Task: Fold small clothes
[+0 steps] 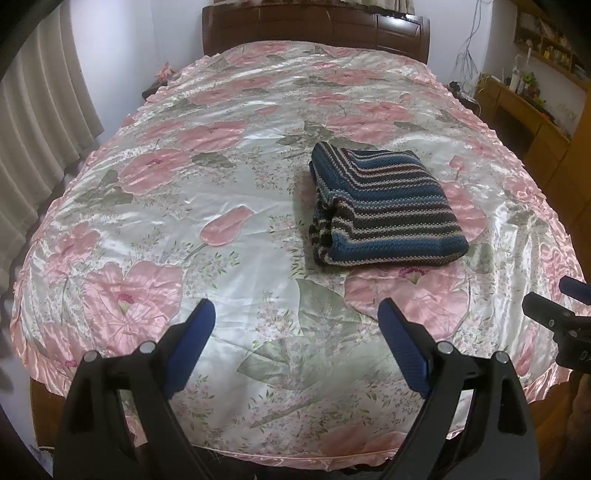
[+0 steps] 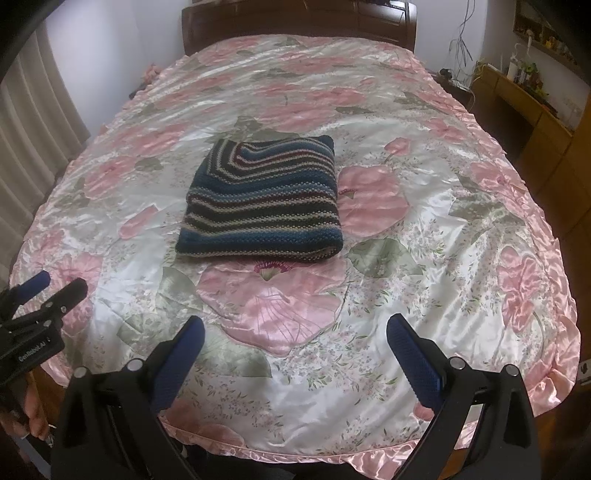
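Observation:
A striped knitted garment (image 1: 384, 206) in blue, black, maroon and beige lies folded into a thick rectangle on the floral bedspread (image 1: 229, 229). In the right wrist view the same folded garment (image 2: 262, 203) sits just left of centre on the bedspread (image 2: 424, 240). My left gripper (image 1: 295, 321) hovers open above the foot of the bed, well short of the garment, with nothing between its blue pads. My right gripper (image 2: 295, 336) is open too, empty, and just as far back. Each view catches the other gripper at its edge: the right gripper (image 1: 565, 325), the left gripper (image 2: 33, 314).
A dark wooden headboard (image 1: 314, 33) closes the far end of the bed. Beige curtains (image 1: 40, 129) hang on the left. A wooden desk with small items (image 1: 524, 107) stands at the right wall. A hand (image 2: 33, 410) holds the left gripper's handle.

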Motion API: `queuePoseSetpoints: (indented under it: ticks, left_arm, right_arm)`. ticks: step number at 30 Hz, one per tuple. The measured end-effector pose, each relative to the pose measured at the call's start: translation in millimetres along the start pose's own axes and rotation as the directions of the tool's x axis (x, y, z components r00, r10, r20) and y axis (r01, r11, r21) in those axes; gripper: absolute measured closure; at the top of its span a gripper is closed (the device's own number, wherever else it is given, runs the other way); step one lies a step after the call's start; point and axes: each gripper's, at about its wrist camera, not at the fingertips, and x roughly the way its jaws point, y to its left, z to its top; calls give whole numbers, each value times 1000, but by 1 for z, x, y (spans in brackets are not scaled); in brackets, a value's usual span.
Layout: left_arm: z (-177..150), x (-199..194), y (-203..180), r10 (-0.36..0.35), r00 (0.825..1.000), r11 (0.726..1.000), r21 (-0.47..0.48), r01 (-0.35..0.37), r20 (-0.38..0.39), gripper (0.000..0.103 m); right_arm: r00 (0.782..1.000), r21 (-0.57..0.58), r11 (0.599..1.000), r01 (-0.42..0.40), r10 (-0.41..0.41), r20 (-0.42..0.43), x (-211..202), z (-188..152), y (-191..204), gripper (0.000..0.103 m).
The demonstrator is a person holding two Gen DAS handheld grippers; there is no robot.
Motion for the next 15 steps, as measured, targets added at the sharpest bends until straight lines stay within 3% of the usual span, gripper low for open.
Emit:
queuePoseSetpoints:
  ticks: [15]
  left_arm:
    - [-2, 3, 3, 14, 1000, 1000, -3, -14, -9, 13]
  right_arm:
    - [1000, 15, 1000, -3, 3, -24, 4, 1, -7, 4]
